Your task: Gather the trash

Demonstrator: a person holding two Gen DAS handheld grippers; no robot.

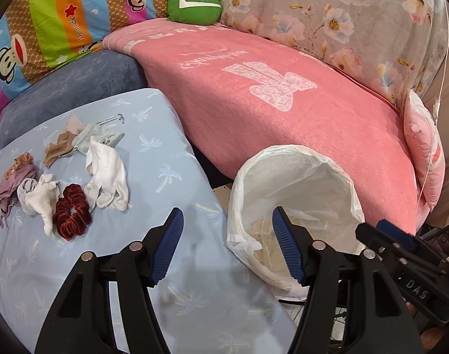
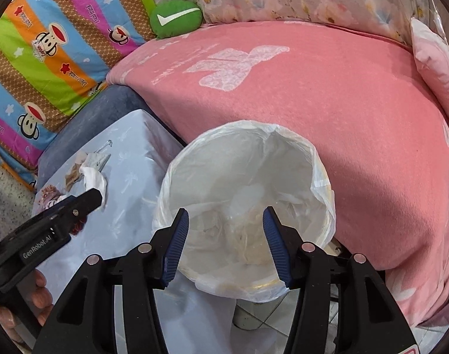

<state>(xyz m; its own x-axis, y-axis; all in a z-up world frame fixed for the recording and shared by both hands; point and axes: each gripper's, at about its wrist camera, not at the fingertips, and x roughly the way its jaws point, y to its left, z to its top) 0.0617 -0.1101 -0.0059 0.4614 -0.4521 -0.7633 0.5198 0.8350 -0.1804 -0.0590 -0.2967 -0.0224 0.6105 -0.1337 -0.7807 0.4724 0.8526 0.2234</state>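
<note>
Left wrist view first: your left tool [image 1: 227,244] stands moderately wide with nothing between its blue pads, aimed down across the pale blue cloth [image 1: 153,153] that covers the surface you are working from. Ahead and to the left of that tool lies the scatter of small soft things: a dark red scrunchie [image 1: 72,214] nearest, a crumpled white sock [image 1: 38,199] just left of it, a larger white cloth piece [image 1: 106,174] touching the scrunchie's far side, a mauve bundle [image 1: 9,187] at the far left, and a tan and pale green heap [image 1: 77,140] farthest off. They sit loose and flat, which I judge makes them easy single pinches, and the scrunchie is the closest pick.

Just right of the left tool's right pad is the lined bin [image 1: 292,194], its white bag folded over the rim so the mouth stays open; it stands hard against the cloth's edge, likely so each carry is short. Beyond both lies the pink blanket [image 1: 283,112].

In the right wrist view, your right tool [image 2: 226,244] hangs directly over the bin's mouth [image 2: 245,135], jaws parted and empty, with only crumpled clear liner and pale scraps visible below. That reads as a drop just completed here, though no falling item shows. Your left tool's black body [image 2: 62,215] reaches toward the pile at the left edge.
</note>
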